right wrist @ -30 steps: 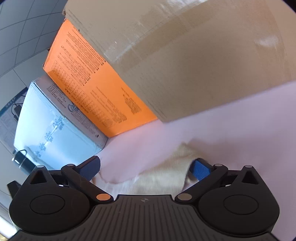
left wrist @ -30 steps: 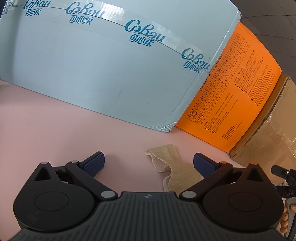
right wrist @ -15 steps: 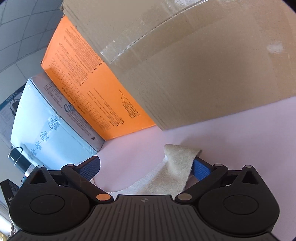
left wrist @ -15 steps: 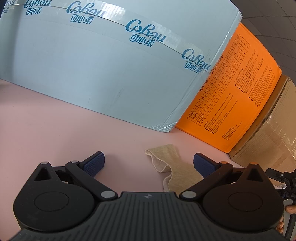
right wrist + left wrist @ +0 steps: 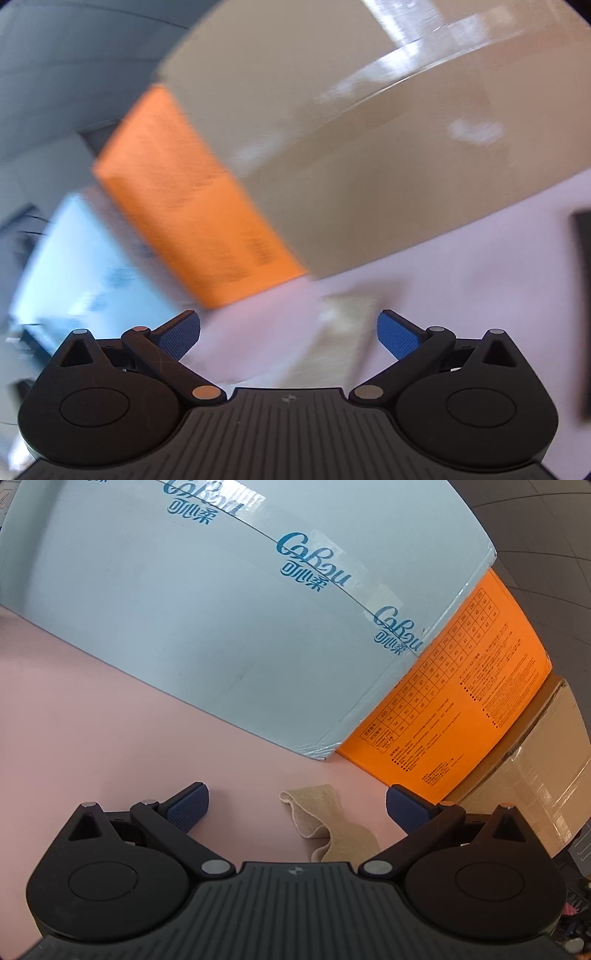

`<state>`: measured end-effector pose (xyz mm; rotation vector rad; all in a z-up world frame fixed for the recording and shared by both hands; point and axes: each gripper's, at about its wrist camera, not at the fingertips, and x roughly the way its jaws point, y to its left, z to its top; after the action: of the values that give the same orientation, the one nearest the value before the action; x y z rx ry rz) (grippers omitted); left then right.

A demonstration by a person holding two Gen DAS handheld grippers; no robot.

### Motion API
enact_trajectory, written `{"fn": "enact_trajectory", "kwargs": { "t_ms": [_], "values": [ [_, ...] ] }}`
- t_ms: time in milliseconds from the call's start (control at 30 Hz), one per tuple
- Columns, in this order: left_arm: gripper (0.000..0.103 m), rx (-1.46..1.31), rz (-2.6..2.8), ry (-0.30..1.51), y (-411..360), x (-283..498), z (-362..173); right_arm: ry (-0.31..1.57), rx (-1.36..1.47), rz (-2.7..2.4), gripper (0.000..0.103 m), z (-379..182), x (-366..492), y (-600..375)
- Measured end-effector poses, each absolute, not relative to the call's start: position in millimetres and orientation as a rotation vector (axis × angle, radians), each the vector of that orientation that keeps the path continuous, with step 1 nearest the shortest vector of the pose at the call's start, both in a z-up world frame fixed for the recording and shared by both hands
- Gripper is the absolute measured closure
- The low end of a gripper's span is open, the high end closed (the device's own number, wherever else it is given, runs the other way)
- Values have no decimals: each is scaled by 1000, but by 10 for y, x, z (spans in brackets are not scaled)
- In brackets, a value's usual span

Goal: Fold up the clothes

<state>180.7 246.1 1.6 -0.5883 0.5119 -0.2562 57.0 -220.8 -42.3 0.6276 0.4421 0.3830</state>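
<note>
Left wrist view: the left claw (image 5: 297, 805) spread wide over a pink desk (image 5: 92, 716), a beige cloth (image 5: 332, 823) lying crumpled between its pads, near the orange box (image 5: 461, 709). Right wrist view, blurred: the right claw (image 5: 289, 330) also wide apart, empty, the cloth (image 5: 340, 332) lying between its fingertips

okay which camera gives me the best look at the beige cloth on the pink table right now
The left wrist view. The beige cloth is sharp there, lying rumpled on the pink table between the open fingers of the left gripper. The right wrist view is motion-blurred, so the cloth is only a pale smear between the right gripper fingers.
</note>
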Motion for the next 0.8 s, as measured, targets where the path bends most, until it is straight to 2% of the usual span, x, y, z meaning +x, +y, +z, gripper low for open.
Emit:
{"fn": "enact_trajectory", "kwargs": {
  "t_ms": [267,367,400,433,467,500,533,600,800],
  "values": [
    [0,-572,-352,525,2398,1869,14,489,685,673,0,-848,494,-1962],
    [5,-434,-380,553,2193,1942,63,477,715,683,0,-861,496,-2007],
    [11,-362,-383,561,2088,1957,85,476,720,686,0,-861,492,-2012],
    [31,-289,-388,570,1969,1963,101,478,715,686,0,-854,486,-2002],
    [43,-217,-388,579,1851,1968,115,482,706,685,0,-845,492,-1981],
    [69,-151,-378,588,1736,1972,125,486,699,685,0,-839,489,-1971],
    [88,-89,-368,595,1628,1974,134,489,694,687,0,-830,489,-1963],
    [97,-36,-365,588,1494,1971,159,492,694,693,0,-830,489,-1969],
    [96,-91,-300,498,1441,1999,342,491,702,700,0,-837,498,-1989]
  ]
}}
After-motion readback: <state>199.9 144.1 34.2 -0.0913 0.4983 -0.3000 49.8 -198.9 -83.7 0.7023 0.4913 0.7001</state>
